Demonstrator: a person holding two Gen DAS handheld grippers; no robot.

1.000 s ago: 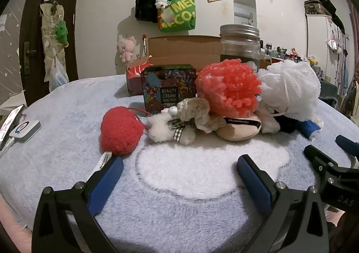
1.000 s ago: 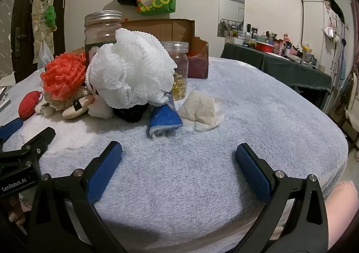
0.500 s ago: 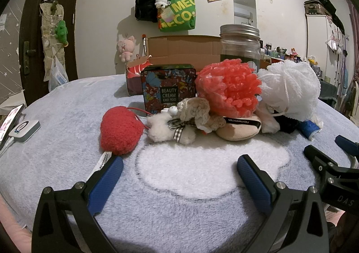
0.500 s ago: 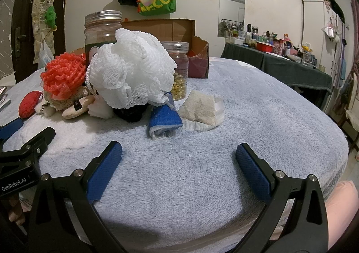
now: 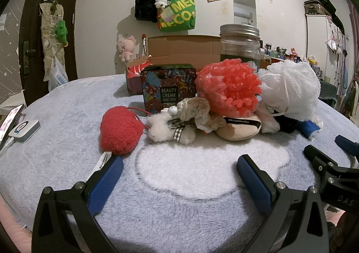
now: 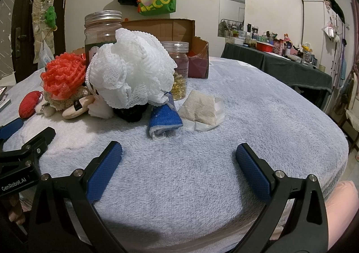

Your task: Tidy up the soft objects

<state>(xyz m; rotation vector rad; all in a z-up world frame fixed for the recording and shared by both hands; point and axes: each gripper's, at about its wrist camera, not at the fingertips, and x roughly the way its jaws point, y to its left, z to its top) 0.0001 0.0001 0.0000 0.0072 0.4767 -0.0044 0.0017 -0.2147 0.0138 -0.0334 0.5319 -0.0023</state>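
The soft things lie heaped mid-blanket, ahead of both grippers. On the pile's left sits a red plush heart (image 5: 121, 133), its white tag reaching toward the left gripper's near finger. Just right of it lies a small cream plush (image 5: 166, 129) with a checked bow, touching a crocheted beige piece (image 5: 197, 109). Above these rests a coral mesh pouf (image 5: 227, 89), leaning over a tan powder puff (image 5: 239, 128) with a black band. A white mesh pouf (image 6: 130, 73) stands tallest on the pile's right, over a black soft item (image 6: 130, 112). A rolled blue cloth (image 6: 163, 121) lies just beside that, touching a pale sachet (image 6: 200, 110).

Behind the heap stand a patterned tin (image 5: 168, 86), a large lidded jar (image 5: 240, 44), a smaller jar (image 6: 178, 71) and an open cardboard box (image 5: 184, 47).

The left gripper (image 5: 179, 171) hovers low over the blanket (image 5: 67, 118), jaws spread wide, holding nothing. The right gripper (image 6: 179, 155) is likewise spread and empty, pointing at bare blanket near the blue cloth. A phone and a white device (image 5: 23, 129) lie at the far left edge.
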